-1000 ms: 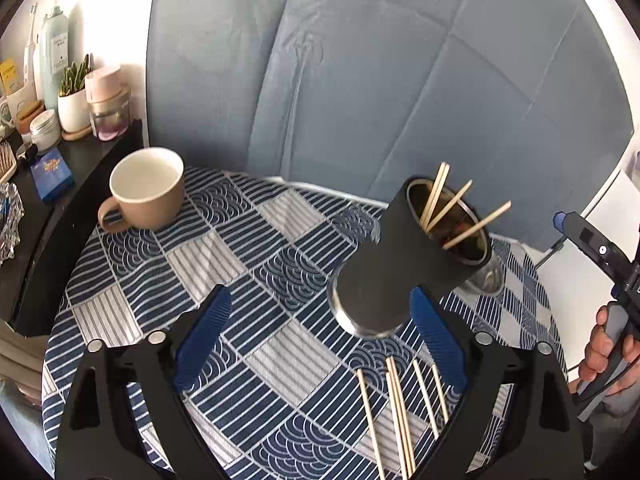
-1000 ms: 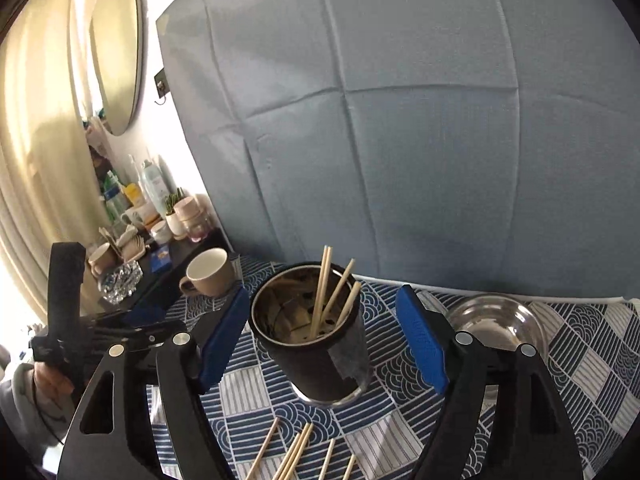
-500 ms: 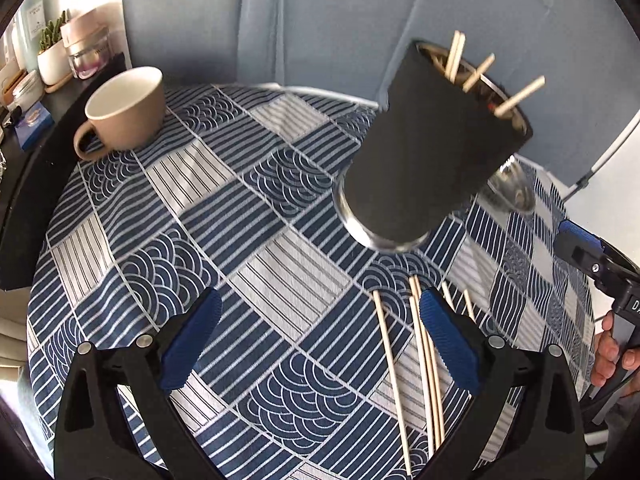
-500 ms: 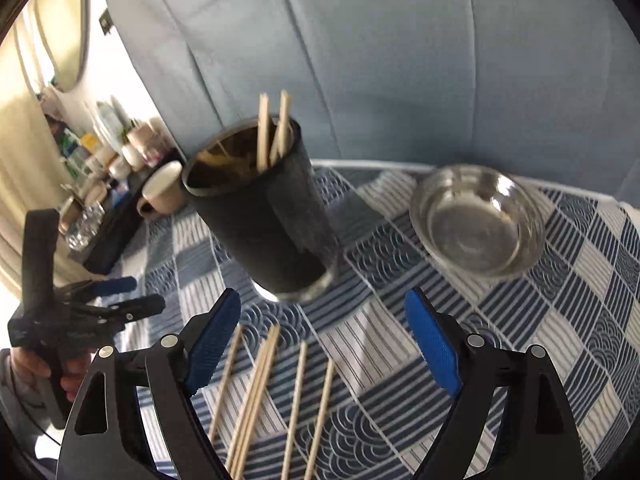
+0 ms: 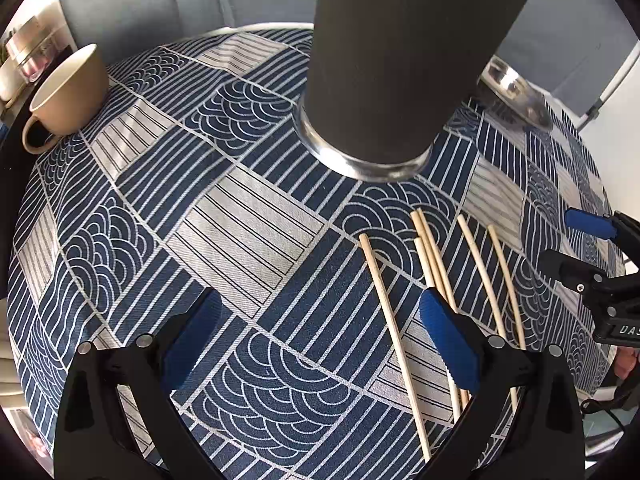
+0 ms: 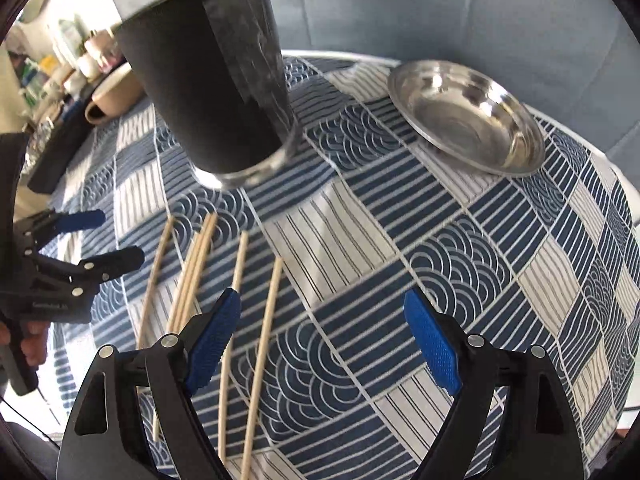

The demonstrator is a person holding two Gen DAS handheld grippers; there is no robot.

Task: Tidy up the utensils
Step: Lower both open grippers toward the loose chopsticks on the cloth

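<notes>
Both tongs stand open and empty, angled steeply down at the tabletop [image 5: 248,240]. Left tongs [image 5: 320,336] have one blue pad over bare cloth and the other pad lying across the middle of the loose chopsticks [image 5: 432,264]; the leftmost stick [image 5: 384,304] falls inside the gap between the pads, untouched. Right tongs [image 6: 322,340] have their left pad just beside the rightmost stick [image 6: 264,344], which also runs into the gap, with the rest of that gap over bare cloth. In both wrist views the sticks lie roughly parallel, flat on the cloth, their long axes running from the tongs away toward the dark cup [image 6: 208,92], so they lie nearly along each tool's pointing line and across the closing direction. That suits a pinch across the stick's width. Each tool appears nearest to the stick on its own side of the group. Beyond the far stick ends stands the cup, upright, with stick tips showing above its rim. Well apart lie a steel dish [image 6: 468,116] and a beige mug [image 5: 68,92].
</notes>
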